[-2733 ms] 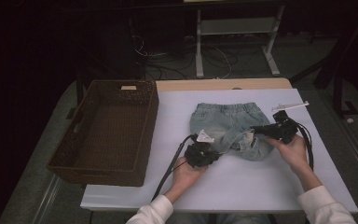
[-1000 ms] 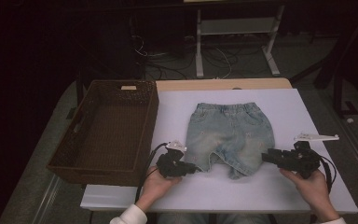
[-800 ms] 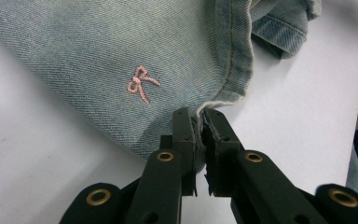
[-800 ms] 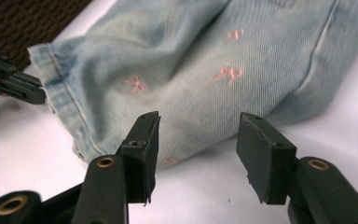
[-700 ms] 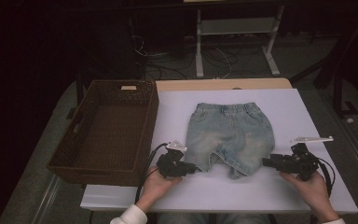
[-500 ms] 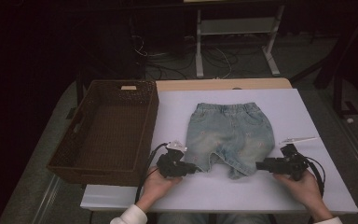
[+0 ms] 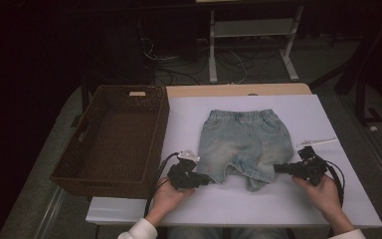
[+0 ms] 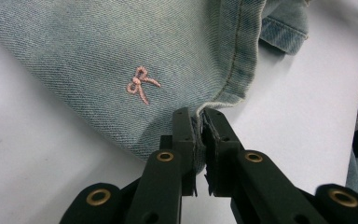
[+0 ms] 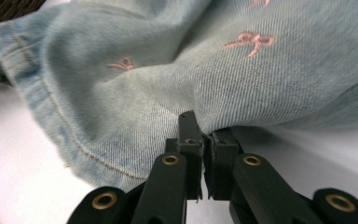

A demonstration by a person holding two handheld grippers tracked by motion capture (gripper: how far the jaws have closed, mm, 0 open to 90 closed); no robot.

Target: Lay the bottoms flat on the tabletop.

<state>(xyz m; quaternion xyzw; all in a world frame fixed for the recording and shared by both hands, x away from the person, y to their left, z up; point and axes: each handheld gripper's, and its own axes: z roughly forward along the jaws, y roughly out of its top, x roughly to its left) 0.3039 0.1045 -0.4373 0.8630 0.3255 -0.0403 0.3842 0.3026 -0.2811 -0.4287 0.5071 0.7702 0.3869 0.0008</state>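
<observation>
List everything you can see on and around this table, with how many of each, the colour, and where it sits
Small light-blue denim shorts with pink embroidered bows: one, laid flat mid-table, waistband at the far side, leg hems toward the person.
Dark brown rectangular woven basket: one, at the table's left edge.
White table cover: one, spread over the table.
Thin white strip: one, on the cover right of the shorts; what it is cannot be told.
White metal frame: one, on the dark floor beyond the table, cables beside it.
Left gripper: one, black, jaws shut on the shorts' left leg hem.
Right gripper: one, black, jaws just closed on the right leg's edge.
Hands, white sleeves: two, bottom edge.
</observation>
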